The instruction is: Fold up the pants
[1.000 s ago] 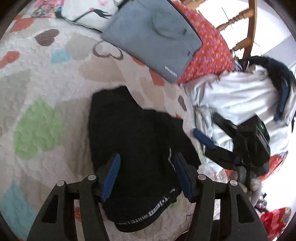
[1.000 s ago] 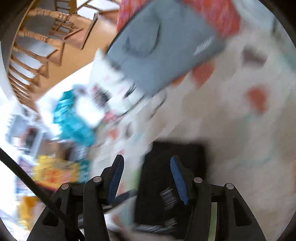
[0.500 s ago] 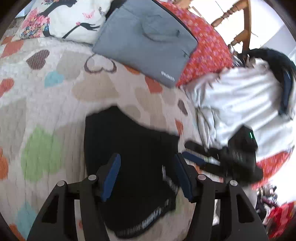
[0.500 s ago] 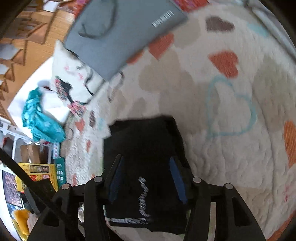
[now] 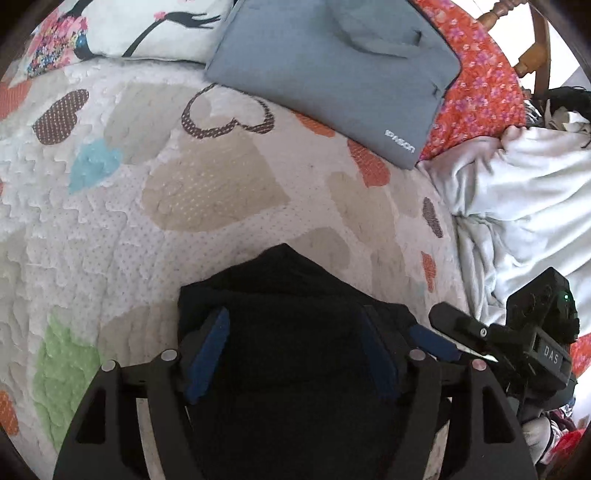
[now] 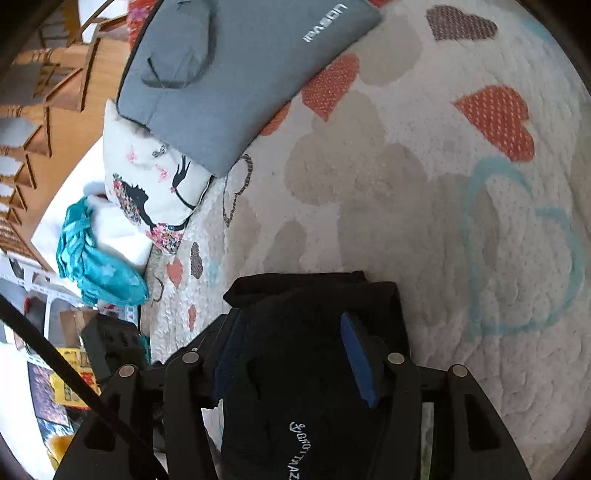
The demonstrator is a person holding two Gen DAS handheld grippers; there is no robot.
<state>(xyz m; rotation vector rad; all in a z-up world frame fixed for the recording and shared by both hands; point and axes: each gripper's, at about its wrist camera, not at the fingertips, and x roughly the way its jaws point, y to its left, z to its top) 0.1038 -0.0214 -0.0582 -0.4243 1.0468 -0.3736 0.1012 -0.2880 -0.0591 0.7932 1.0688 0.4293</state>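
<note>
The black pants [image 5: 295, 295] lie folded into a compact bundle on the white heart-print quilt [image 5: 147, 229]. My left gripper [image 5: 295, 321] is open, its blue-padded fingers [image 5: 208, 343] straddling the bundle from above. My right gripper [image 6: 295, 328] is open too, over the same pants [image 6: 314, 295], whose waistband with white lettering [image 6: 299, 446] shows between its fingers. The right gripper also shows in the left wrist view [image 5: 443, 336], at the pants' right edge.
A grey laptop sleeve [image 5: 332, 70] lies at the far side of the bed on a red floral cloth [image 5: 476, 74]. A printed pillow [image 5: 129, 29] is far left, crumpled white laundry [image 5: 524, 199] to the right. A teal cloth [image 6: 99, 266] and wooden chair [image 6: 44, 92] stand beyond the bed edge.
Both grippers have come down closer over the pants. The bundle now looks shorter and more compact, and the right gripper has swung in beside the left one.
</note>
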